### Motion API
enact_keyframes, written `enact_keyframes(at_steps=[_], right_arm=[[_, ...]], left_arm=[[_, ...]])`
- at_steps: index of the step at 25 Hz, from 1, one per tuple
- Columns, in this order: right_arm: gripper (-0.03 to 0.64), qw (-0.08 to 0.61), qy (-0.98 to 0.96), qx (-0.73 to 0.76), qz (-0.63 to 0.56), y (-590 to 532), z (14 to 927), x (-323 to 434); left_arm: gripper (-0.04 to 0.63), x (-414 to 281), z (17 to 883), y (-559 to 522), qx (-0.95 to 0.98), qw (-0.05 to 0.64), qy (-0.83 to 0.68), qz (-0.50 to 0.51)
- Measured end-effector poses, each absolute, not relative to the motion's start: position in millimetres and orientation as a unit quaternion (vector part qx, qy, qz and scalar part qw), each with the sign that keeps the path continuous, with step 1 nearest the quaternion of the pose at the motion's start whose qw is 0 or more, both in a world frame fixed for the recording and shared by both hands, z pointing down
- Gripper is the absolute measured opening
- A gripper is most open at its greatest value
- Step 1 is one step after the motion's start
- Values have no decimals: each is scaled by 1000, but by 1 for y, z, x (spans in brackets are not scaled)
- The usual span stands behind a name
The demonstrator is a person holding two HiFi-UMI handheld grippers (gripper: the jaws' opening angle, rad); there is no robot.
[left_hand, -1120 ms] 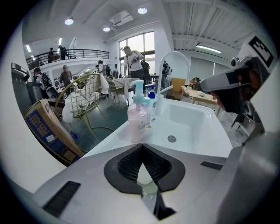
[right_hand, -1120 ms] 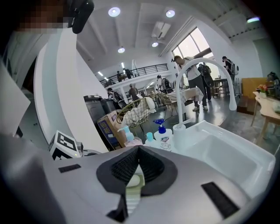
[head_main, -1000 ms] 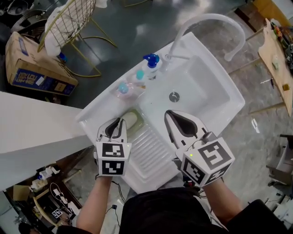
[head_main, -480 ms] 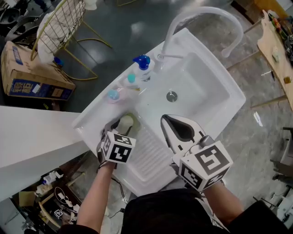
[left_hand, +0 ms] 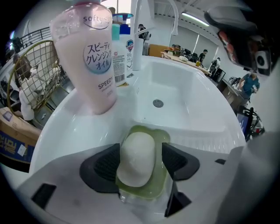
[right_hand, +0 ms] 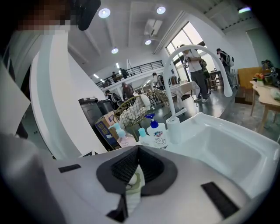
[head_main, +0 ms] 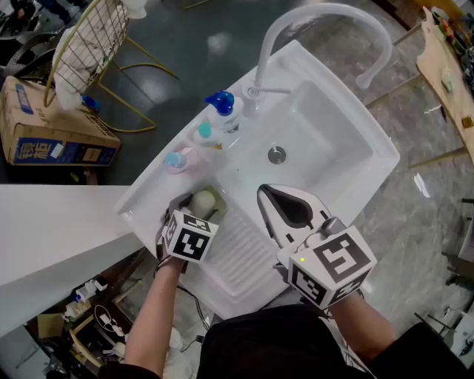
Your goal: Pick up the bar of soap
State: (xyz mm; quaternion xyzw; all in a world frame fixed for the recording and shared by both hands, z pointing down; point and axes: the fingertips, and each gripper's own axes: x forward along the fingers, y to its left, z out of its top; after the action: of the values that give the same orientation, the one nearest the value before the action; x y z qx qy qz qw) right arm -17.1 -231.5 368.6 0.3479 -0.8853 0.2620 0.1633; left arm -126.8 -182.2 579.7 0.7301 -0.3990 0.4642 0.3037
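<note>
**Straddling the soap with the left fingers spread**

The bar of soap (left_hand: 136,158) lies in a pale green soap dish (left_hand: 162,135) on the white sink unit (head_main: 374,159). The dish sits at the corner of the ribbed drainboard (head_main: 244,244), close to the unit's left edge and just in front of the ledge that carries the bottles.

The left gripper (head_main: 192,210) points steeply down over the dish. Its fingers (left_hand: 103,168) have just been opening and now stand wide, one on each side of the soap. The left finger is right against the bar. A sliver of green dish shows between the bar and the right finger, so the soap is not pinched.

The right gripper (right_hand: 138,151) hangs above the drainboard's right side, near the basin's near edge. Its fingers are pressed together with nothing held.

On the ledge along the left edge stand a pink bottle (left_hand: 89,57), a small teal-capped bottle (head_main: 204,133) and a blue pump bottle (head_main: 221,107). The white faucet (head_main: 326,15) rises from the far corner and arches over the basin.
</note>
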Motion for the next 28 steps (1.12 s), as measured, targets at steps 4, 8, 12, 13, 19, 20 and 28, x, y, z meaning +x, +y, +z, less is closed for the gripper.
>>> enact_keyframes(at_steps=[4,8,12,13,19,20,28], right_arm=[[5,158,-886,345,265,-232,367,-19],[5,157,-886,345,266,-234,368,-19],[5,156,-887,345,265,-233,367,-20],[5,156,-887,344,265,-233,366,-20],[5,155,-887,345,266,-232,366,-18],[5,155,-887,344,267,-232,366,-18],[5,154,-887,344,269,-229,366,-17]], left_arm=[[298,-119,573,-176,745,317,-366,458],[341,-114,574,-169,756,307,-328,476],[341,-118,581,-172,749,273,-335,502],[340,-118,579,-172,748,273,-338,501],[339,-117,572,-168,755,313,-320,479],[339,-118,572,-167,755,315,-317,479],[341,-127,585,-166,745,288,-324,507]])
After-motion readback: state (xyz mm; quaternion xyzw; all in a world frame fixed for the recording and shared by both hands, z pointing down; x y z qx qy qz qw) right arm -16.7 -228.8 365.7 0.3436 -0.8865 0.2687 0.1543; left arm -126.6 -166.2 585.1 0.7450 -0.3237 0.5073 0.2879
